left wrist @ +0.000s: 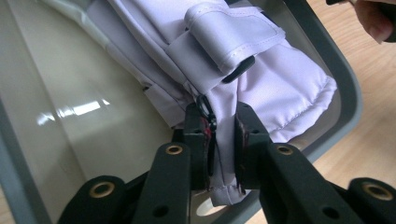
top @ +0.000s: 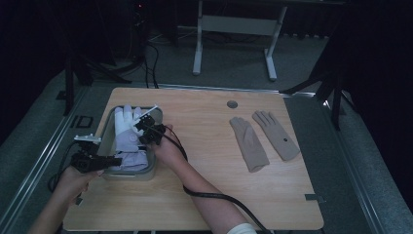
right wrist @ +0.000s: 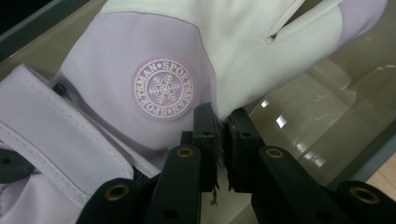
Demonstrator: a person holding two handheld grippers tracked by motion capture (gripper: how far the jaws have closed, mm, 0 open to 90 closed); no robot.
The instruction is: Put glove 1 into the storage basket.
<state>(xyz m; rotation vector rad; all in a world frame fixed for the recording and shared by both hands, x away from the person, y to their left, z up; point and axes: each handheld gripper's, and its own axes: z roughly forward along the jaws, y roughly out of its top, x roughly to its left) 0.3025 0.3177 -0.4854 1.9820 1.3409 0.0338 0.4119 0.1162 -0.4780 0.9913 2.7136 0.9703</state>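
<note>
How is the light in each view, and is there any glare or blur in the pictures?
High view: dim, the surroundings nearly black, the wooden table evenly lit. Left gripper view: bright glare streaks on the inside wall of the grey bin; the lilac glove is sharp, the near jaws slightly soft. Right gripper view: the snowflake badge is sharp, with reflections on the bin's wall.

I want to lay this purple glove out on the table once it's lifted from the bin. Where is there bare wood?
The widest bare patch lies between the grey bin and the two beige gloves, below the round hole. The table's near right corner is bare too. It is crowded at the bin, where both grippers pinch the purple glove.
</note>
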